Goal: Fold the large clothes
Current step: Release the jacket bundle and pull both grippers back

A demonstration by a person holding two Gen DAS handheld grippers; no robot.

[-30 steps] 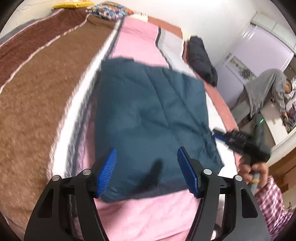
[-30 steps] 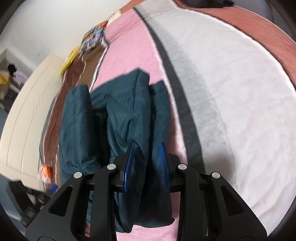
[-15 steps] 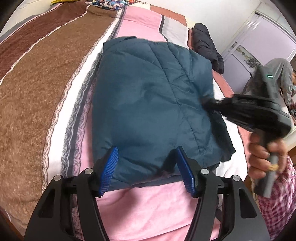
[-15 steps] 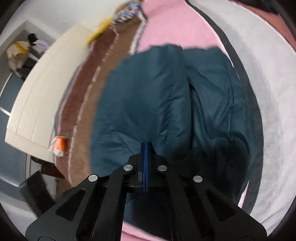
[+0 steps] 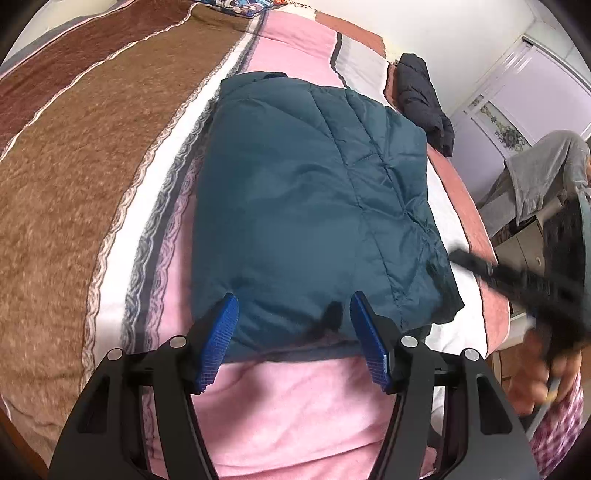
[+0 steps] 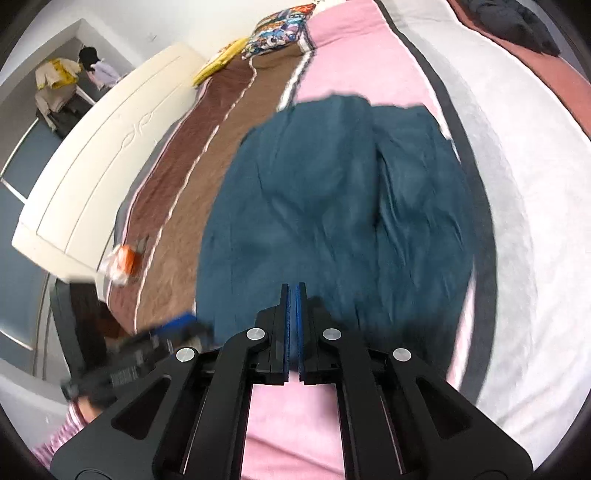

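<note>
A dark teal quilted jacket [image 5: 314,206] lies folded into a rectangle on the pink stripe of the bed; it also shows in the right wrist view [image 6: 340,206]. My left gripper [image 5: 293,317] is open, its blue pads over the jacket's near edge, nothing between them. My right gripper [image 6: 293,302] is shut with nothing visible between the pads, above the jacket's near edge. In the left wrist view the right gripper [image 5: 517,273] shows blurred at the right, off the jacket's corner.
The bed cover [image 5: 74,184] has brown, white, pink and grey stripes. A black garment [image 5: 424,99] lies at the far right edge. A person in grey [image 5: 535,177] stands by lilac wardrobes. Pillows [image 6: 280,29] and a cream headboard [image 6: 103,147] are at the bed's head.
My right gripper closed from open and pulled back off the jacket's right side. The jacket lies a little flatter. My left gripper stayed open at the near edge.
</note>
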